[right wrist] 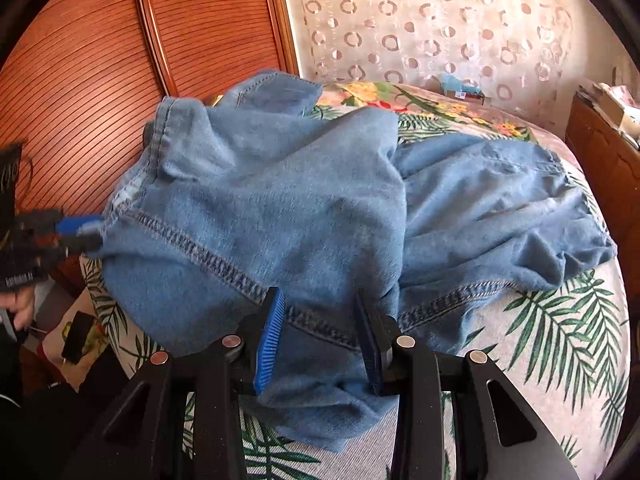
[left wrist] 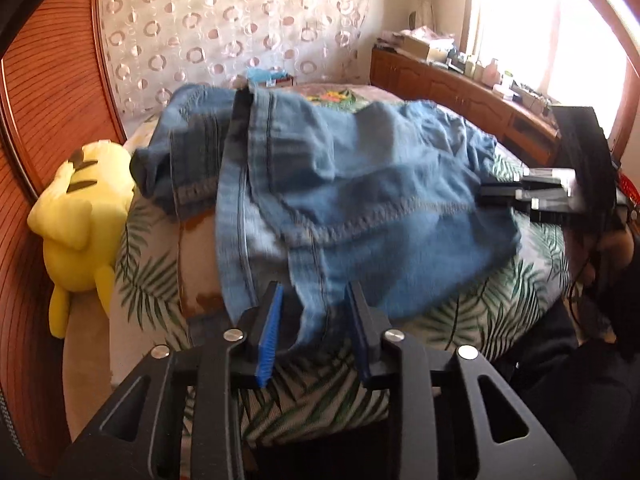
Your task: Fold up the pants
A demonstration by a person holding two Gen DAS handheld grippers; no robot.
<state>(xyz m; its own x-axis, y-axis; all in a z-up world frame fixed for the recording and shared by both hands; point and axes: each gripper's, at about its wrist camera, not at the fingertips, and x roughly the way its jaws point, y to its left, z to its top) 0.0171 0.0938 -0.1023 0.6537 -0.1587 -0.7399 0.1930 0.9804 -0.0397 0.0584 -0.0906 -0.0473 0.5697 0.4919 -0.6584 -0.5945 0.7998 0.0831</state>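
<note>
Blue denim pants [left wrist: 360, 184] lie bunched on a bed with a palm-leaf cover; they also show in the right wrist view [right wrist: 280, 208]. My left gripper [left wrist: 316, 320] has its jaws apart with a fold of denim hanging between the blue pads. My right gripper [right wrist: 320, 332] also stands with jaws apart, denim lying between the pads. The right gripper shows at the pants' far right edge in the left wrist view [left wrist: 520, 196]. The left gripper shows at the pants' left edge in the right wrist view [right wrist: 76, 232], blurred.
A yellow plush toy [left wrist: 80, 216] sits at the bed's left edge against a wooden headboard [left wrist: 48, 100]. A wooden cabinet [left wrist: 460, 96] with clutter stands under the window. A small box [right wrist: 464, 88] lies at the bed's far side. The bed cover [right wrist: 560, 340] extends right.
</note>
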